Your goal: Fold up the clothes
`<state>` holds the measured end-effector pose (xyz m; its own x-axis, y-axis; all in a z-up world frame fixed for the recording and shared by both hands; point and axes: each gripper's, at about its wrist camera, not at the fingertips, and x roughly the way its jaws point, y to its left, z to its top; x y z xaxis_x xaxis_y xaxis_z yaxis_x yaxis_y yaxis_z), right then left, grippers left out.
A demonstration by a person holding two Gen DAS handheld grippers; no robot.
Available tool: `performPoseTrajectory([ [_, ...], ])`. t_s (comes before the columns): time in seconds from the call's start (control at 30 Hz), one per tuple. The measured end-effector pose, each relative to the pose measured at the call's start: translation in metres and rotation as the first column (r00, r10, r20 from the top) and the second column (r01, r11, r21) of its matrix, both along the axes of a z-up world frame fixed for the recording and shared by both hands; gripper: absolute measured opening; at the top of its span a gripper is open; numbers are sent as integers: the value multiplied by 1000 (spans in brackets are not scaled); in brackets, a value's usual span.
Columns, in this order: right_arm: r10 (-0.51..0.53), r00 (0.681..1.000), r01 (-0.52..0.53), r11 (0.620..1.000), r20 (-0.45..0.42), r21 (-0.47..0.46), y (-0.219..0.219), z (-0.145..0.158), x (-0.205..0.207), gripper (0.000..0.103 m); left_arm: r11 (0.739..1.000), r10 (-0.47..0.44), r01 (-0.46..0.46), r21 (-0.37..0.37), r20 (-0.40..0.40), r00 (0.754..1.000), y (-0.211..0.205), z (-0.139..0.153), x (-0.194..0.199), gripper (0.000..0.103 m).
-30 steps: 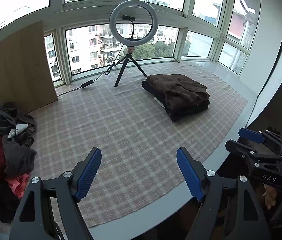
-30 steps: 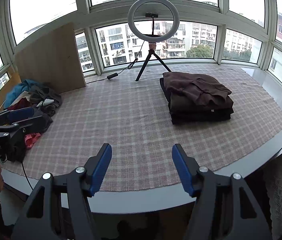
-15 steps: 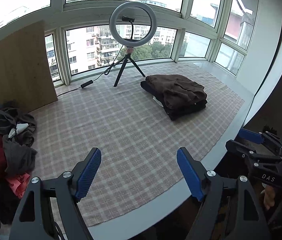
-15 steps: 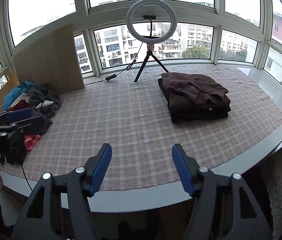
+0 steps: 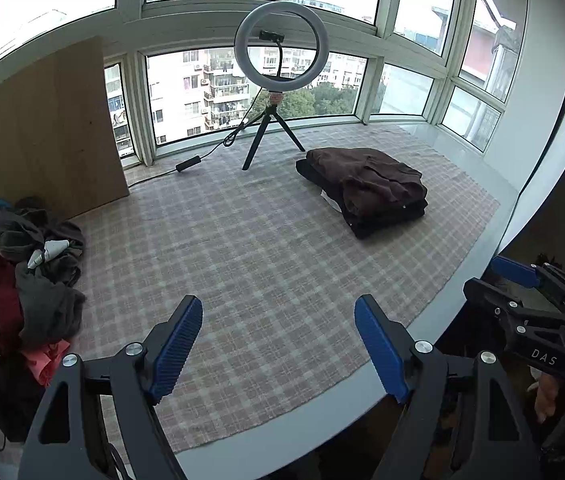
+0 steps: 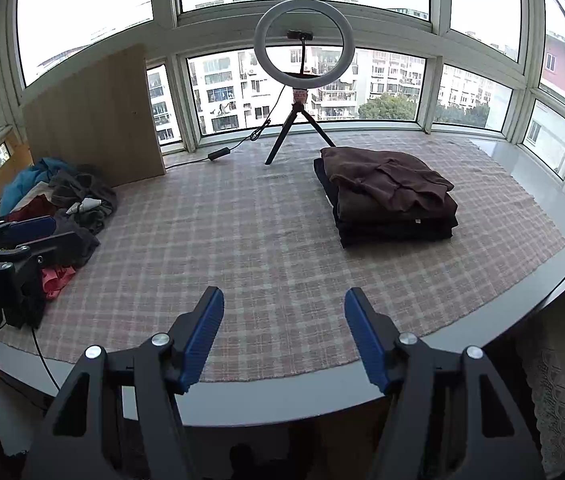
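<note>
Left wrist view shows my left tool spread wide, gripping nothing; my right tool likewise. Folded clothes sit right of the ring light; the unfolded pile lies far left of it.

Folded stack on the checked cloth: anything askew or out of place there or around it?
Nothing serious. The folded stack sits square, though its top brown garment is rumpled rather than flat. The unfolded pile at the left is a loose heap, as expected. Both the left gripper and right gripper are open and empty.
</note>
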<state>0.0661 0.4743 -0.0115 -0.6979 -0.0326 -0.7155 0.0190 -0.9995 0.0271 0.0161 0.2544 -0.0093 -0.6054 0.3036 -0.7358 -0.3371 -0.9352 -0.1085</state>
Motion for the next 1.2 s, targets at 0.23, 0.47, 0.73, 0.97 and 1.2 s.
performPoseTrajectory([
  [0.23, -9, 1000, 9, 1000, 0, 4, 0, 0, 1, 62, 1000, -12, 12, 8, 4, 1000, -3, 0, 1, 77],
  [0.47, -10, 1000, 10, 1000, 1, 13, -2, -1, 2, 62, 999, -37, 37, 14, 0, 999, -1, 3, 4, 77],
  [0.73, -6, 1000, 5, 1000, 2, 13, -4, 0, 3, 63, 999, -41, 40, 32, 5, 999, -3, 6, 5, 77],
  [0.97, 0, 1000, 0, 1000, 5, 19, -7, -1, 1, 63, 998, -34, 33, 47, 14, 999, -7, 6, 5, 77],
  [1.2, 3, 1000, -3, 1000, 7, 23, -11, -2, 1, 63, 998, -42, 41, 51, 6, 999, -6, 7, 6, 78],
])
